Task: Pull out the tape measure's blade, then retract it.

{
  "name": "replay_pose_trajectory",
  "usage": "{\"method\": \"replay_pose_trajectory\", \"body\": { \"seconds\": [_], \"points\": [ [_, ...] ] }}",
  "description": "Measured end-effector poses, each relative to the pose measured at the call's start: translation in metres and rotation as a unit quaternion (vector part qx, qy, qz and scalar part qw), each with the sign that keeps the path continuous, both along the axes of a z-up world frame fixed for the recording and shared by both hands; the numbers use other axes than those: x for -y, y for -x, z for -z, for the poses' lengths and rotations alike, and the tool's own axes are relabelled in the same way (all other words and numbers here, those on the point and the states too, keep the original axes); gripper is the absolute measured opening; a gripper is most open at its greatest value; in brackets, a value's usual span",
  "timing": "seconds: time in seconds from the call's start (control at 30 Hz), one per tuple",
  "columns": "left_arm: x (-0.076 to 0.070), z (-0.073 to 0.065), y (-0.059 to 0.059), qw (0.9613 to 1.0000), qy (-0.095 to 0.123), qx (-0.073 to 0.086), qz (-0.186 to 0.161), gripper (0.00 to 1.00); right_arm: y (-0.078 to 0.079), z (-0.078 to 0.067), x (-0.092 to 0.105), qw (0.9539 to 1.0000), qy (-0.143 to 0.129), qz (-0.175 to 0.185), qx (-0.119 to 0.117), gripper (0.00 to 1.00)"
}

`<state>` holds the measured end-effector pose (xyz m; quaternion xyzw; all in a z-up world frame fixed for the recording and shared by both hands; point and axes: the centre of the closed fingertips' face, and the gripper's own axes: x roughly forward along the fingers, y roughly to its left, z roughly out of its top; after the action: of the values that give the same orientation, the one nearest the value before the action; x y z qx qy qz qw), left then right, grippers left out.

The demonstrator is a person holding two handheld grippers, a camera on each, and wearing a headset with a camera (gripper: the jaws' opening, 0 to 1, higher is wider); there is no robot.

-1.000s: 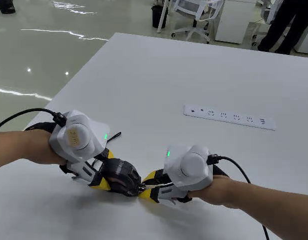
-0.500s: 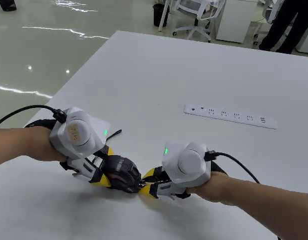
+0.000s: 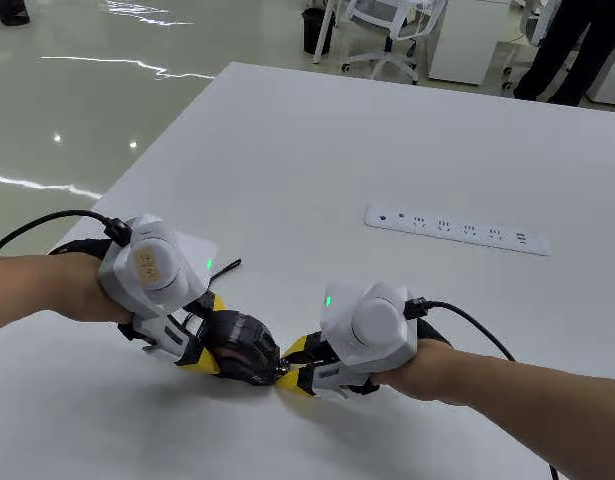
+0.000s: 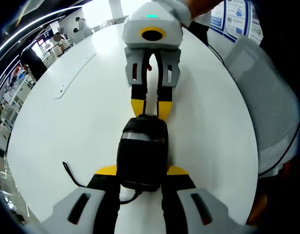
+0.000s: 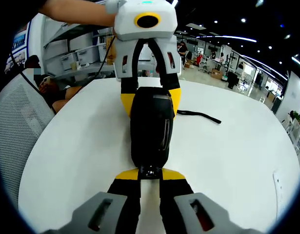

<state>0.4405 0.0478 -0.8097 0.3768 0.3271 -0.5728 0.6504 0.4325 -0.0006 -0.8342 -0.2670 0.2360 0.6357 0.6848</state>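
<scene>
My left fingers (image 4: 107, 170) clamp the tape measure (image 3: 242, 347) case, low on the counter (image 3: 387, 140) between my hands. Right fingers (image 5: 126, 174) pinch its mouth. No blade showing, so next I pull straight away, holding the case steady.

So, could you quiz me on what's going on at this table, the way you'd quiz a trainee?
1. True or false: the left gripper clamps the black tape measure between its jaws.
2. What lies farther back on the white table? A) a power strip B) a hammer C) a cup
3. Fill in: the blade tip at the case's mouth is pinched by the ____ gripper.
Key: 1 true. 2 A. 3 right: the right gripper closes on it.
</scene>
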Motion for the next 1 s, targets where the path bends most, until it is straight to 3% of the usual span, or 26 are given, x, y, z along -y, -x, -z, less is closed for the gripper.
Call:
{"method": "replay_pose_trajectory", "body": {
  "seconds": [1.0],
  "points": [
    [-0.0029,-0.001,0.0006,1.0,-0.001,-0.001,-0.002,0.27,0.0006,-0.003,0.0005,1.0,-0.001,0.0,-0.001,0.13]
  ]
}}
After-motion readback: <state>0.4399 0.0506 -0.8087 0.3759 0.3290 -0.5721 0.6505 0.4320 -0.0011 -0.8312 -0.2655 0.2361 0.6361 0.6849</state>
